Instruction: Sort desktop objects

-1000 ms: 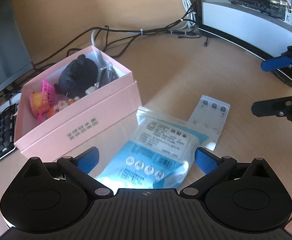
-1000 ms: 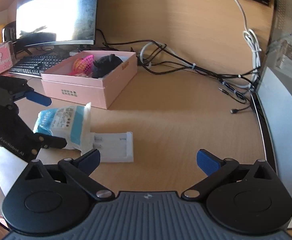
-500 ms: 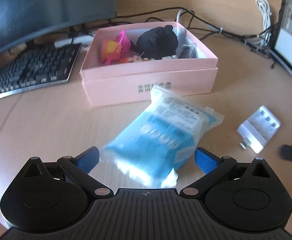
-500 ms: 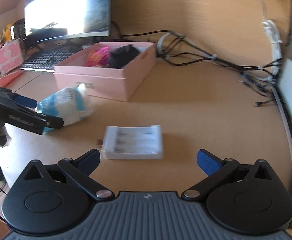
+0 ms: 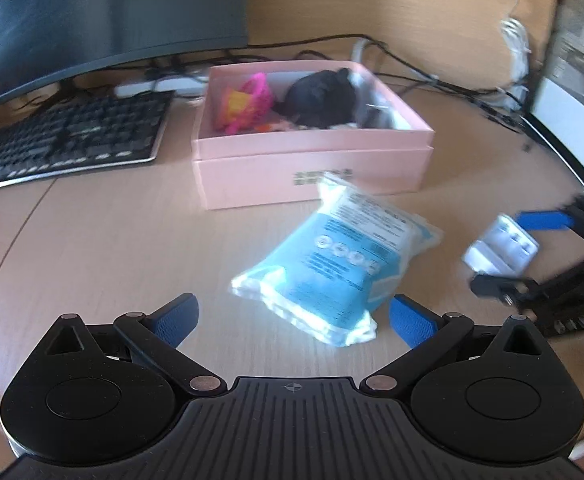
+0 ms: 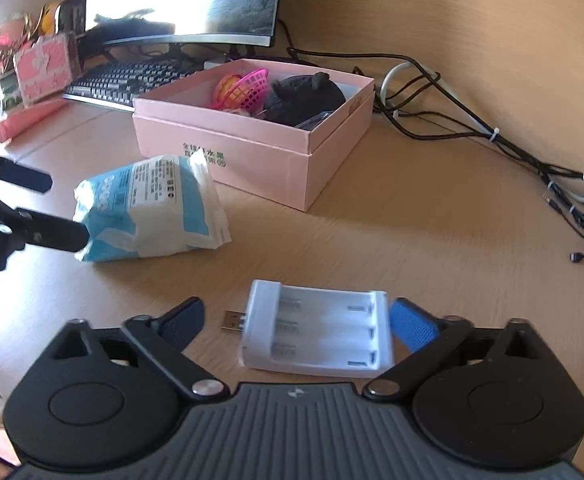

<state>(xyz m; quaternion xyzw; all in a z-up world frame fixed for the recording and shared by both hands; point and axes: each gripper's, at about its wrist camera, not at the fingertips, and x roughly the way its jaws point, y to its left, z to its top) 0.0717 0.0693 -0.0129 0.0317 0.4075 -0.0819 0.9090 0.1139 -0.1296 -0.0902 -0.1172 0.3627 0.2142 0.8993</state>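
A blue-and-white plastic packet (image 5: 344, 264) (image 6: 151, 208) lies on the desk in front of the pink box (image 5: 312, 168) (image 6: 251, 148), which holds a black plush and a pink basket toy. My left gripper (image 5: 294, 308) (image 6: 61, 208) is open, with the packet's near end between its fingers and not pressed. A white battery charger (image 6: 320, 332) (image 5: 492, 256) with a USB plug lies flat between the fingers of my right gripper (image 6: 298, 310) (image 5: 502, 251). Its jaws are closing; the right pad is at the charger's end, the left pad is apart from the plug.
A black keyboard (image 5: 71, 136) and a dark monitor (image 5: 91, 12) stand left of the box. Tangled cables (image 6: 472, 120) run behind it towards a second screen (image 5: 572, 92) on the right. Pink desk ornaments (image 6: 41, 68) sit far left.
My right gripper has come forward and down, so the charger now lies between its fingers, which have narrowed. My left gripper rolled and drew back a little from the packet.
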